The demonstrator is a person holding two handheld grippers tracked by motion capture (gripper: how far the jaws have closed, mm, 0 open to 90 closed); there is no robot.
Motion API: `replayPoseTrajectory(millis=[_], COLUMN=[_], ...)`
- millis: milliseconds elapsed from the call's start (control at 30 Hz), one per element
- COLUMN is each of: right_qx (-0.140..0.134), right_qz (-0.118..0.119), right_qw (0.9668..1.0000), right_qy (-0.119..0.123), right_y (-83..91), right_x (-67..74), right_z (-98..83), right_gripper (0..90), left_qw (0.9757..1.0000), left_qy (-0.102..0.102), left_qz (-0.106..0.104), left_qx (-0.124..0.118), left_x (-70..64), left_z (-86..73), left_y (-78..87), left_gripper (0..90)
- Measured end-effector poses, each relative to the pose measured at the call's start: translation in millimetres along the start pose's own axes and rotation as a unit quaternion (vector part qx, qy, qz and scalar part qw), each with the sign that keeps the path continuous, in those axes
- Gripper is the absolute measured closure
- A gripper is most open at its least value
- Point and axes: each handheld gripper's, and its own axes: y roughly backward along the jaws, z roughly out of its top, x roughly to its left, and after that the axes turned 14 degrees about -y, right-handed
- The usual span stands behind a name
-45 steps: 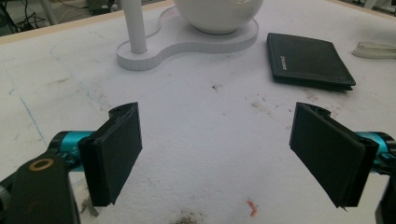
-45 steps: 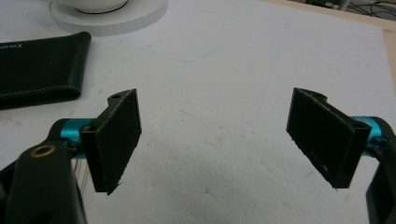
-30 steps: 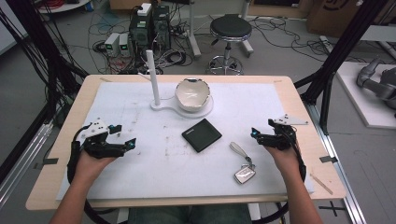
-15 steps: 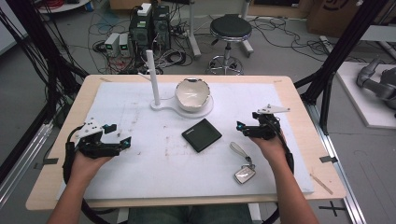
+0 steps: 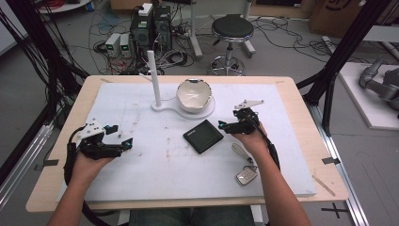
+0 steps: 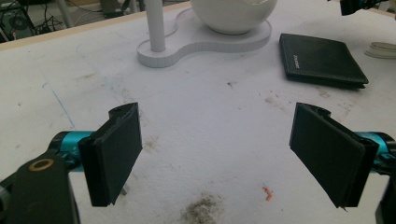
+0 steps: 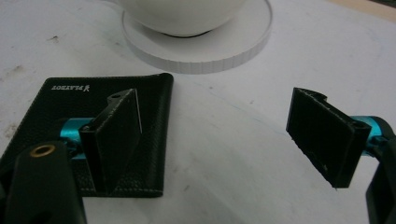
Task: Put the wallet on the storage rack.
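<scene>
Wallet [image 5: 203, 136] lies flat near the middle of the table [image 5: 301, 188], just before the bowl stand [image 5: 183, 109]. Right gripper [image 5: 226, 125] hovers beside it, jaws spread wide (left gripper [image 5: 123, 143] likewise, empty); thin leather could slide instead of lifting, nudging the stand.

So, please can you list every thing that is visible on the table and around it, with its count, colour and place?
wallet: 1, black, table centre, flat.
bowl: 1, white, on the round end of the stand.
stand: 1, white, upright post, behind the wallet.
car key: 1, silver, near front edge, right of centre.
table: 1, wooden, white mat on top.
stool: 1, black seat, on the floor behind the table.
left gripper: 1, black, open, over bare mat.
right gripper: 1, black, open, beside the wallet.
</scene>
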Motion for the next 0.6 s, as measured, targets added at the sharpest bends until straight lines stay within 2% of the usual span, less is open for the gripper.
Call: replayPoseTrajectory(millis=[167,300,400,467,567,600], right_qx=[0.017,0.034,0.065,0.086,0.095,0.101], right_qz=[0.015,0.023,0.023,0.025,0.027,0.041], right_qw=[0.9997,0.9991,0.9975,0.9957,0.9949,0.9939], right_qy=[0.010,0.006,0.010,0.023,0.020,0.017], right_y=[-14.3,-24.7,-33.8,-40.7,-42.3,-42.7], right_x=[11.7,13.9,17.4,21.0,22.6,21.9], right_z=[5.2,3.3,-0.3,-3.0,-3.5,-3.7], right_gripper=[18.0,18.0,18.1,18.1,21.6,26.7], left_qw=[1.0000,1.0000,1.0000,1.0000,1.0000,1.0000], left_qy=[-0.003,-0.004,-0.004,-0.003,-0.003,-0.004], left_qz=[-0.003,-0.003,-0.004,-0.004,-0.005,-0.004], left_qx=[0.003,0.005,0.006,0.005,0.006,0.008], left_x=[-1.7,-1.8,-1.7,-1.8,-1.7,-1.7], left_z=[0.6,0.7,0.6,0.4,0.3,0.3], left_y=[-1.3,-1.3,-1.2,-1.5,-1.8,-1.8], left_gripper=[16.9,16.9,16.9,16.9,16.9,16.9])
